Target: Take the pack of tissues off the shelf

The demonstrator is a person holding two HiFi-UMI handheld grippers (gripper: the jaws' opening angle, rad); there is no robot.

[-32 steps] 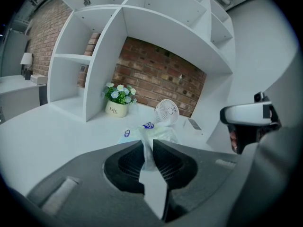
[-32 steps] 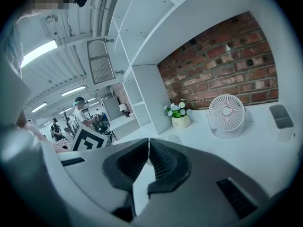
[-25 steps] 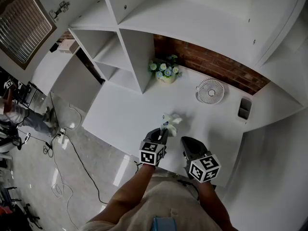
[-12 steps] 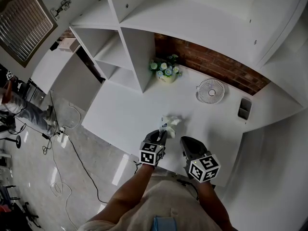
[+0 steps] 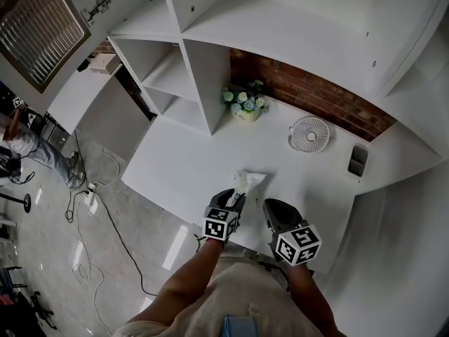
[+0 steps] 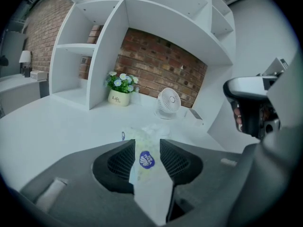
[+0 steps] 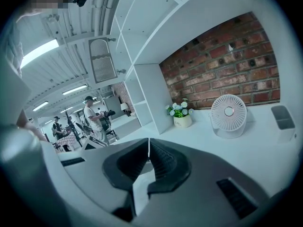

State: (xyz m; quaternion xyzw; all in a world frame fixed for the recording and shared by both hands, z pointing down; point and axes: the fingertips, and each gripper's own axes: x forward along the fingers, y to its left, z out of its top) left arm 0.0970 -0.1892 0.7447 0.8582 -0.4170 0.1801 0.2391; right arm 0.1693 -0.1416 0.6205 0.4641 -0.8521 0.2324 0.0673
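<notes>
The pack of tissues (image 5: pixel 249 182) is a soft white packet with a blue round logo (image 6: pixel 146 159). It lies flat on the white table (image 5: pixel 175 167), away from the shelf unit (image 5: pixel 203 69). My left gripper (image 5: pixel 237 196) is right behind it, low over the table. Its jaws are opening, and the pack's near end sits between them (image 6: pixel 147 143) with the pads no longer squeezing it. My right gripper (image 5: pixel 270 209) is beside the left, close to the table's front edge. It is shut with nothing in it (image 7: pixel 148 143).
A pot of flowers (image 5: pixel 243 104) stands by the shelf's upright panel. A small white fan (image 5: pixel 309 133) and a grey holder (image 5: pixel 357 159) stand before the brick wall. People (image 5: pixel 21 142) and cables are on the floor at the left.
The pack was pinched and bunched up at the left gripper's tips; now it lies flatter on the table and the left jaws have spread. The right gripper has stayed put.
</notes>
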